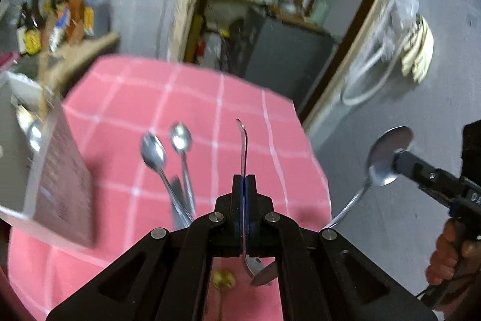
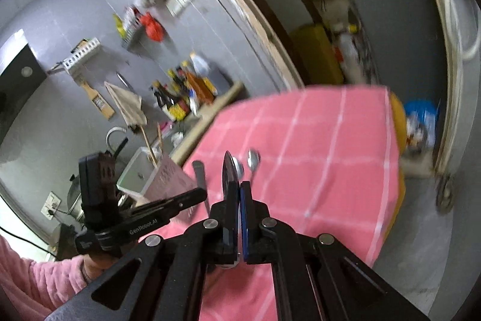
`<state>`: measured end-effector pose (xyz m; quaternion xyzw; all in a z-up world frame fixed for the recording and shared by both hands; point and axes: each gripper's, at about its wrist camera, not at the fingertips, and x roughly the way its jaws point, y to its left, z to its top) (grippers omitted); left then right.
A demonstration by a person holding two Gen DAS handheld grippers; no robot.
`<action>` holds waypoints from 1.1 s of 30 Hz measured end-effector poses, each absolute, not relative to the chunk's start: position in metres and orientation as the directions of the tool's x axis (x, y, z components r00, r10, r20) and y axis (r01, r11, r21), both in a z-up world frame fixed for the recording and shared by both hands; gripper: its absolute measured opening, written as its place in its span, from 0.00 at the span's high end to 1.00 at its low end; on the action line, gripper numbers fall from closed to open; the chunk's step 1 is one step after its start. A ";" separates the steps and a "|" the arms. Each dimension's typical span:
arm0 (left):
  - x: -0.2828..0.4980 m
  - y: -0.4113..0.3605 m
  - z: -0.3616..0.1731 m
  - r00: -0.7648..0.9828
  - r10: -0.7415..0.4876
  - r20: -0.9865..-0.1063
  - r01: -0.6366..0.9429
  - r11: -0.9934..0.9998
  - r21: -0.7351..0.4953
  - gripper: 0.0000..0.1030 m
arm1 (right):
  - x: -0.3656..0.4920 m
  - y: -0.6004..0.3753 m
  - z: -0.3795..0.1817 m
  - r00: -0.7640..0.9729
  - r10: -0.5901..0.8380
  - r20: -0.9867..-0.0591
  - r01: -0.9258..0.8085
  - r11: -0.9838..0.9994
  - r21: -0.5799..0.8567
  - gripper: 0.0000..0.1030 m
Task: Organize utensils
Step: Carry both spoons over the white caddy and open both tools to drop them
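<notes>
Nearest in the left wrist view, the left gripper (image 1: 244, 179) is clenched on a thin metal utensil (image 1: 244, 146); its handle rises past the fingertips and its other end hangs below the fingers, too blurred to tell fork from spoon. To the right, held off the table's edge over the grey floor, the right gripper (image 1: 399, 160) grasps a large spoon (image 1: 383, 161) by the bowl, the handle slanting down and nearer. In the right wrist view that spoon shows edge-on between the closed fingers of the right gripper (image 2: 237, 188), its bowl tip standing above them. Beyond the left gripper, two spoons (image 1: 168, 152) lie side by side on the pink checked tablecloth (image 1: 228, 98), bowls pointing far, handles close together near the gripper. On the left sits a clear plastic container (image 1: 45, 170) with pale walls, at the cloth's left edge. Farther left, bottles (image 1: 60, 14) stand on a counter against the grey wall, and an open doorway (image 1: 270, 5) shows shelves behind.
</notes>
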<state>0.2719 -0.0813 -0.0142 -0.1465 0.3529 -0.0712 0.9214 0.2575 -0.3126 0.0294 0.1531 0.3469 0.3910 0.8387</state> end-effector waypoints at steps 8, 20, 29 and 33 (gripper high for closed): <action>0.225 -0.026 0.065 0.878 -0.109 -0.466 -0.047 0.950 -0.310 1.00 | 0.256 -0.281 0.090 0.539 0.762 -0.359 -0.625 0.647 0.437 0.98; 0.180 0.068 0.113 0.922 0.101 -0.373 -0.200 0.951 -0.237 1.00 | 0.253 -0.152 0.123 0.485 0.804 -0.344 -0.760 0.582 0.289 0.98; 0.176 0.092 0.077 0.905 0.136 -0.404 -0.223 0.959 -0.177 1.00 | 0.236 -0.066 0.094 0.434 0.769 -0.469 -0.828 0.546 0.130 0.98; 0.173 0.096 0.059 0.900 0.129 -0.417 -0.216 0.962 -0.168 1.00 | 0.233 -0.049 0.072 0.413 0.746 -0.522 -0.830 0.544 0.122 0.98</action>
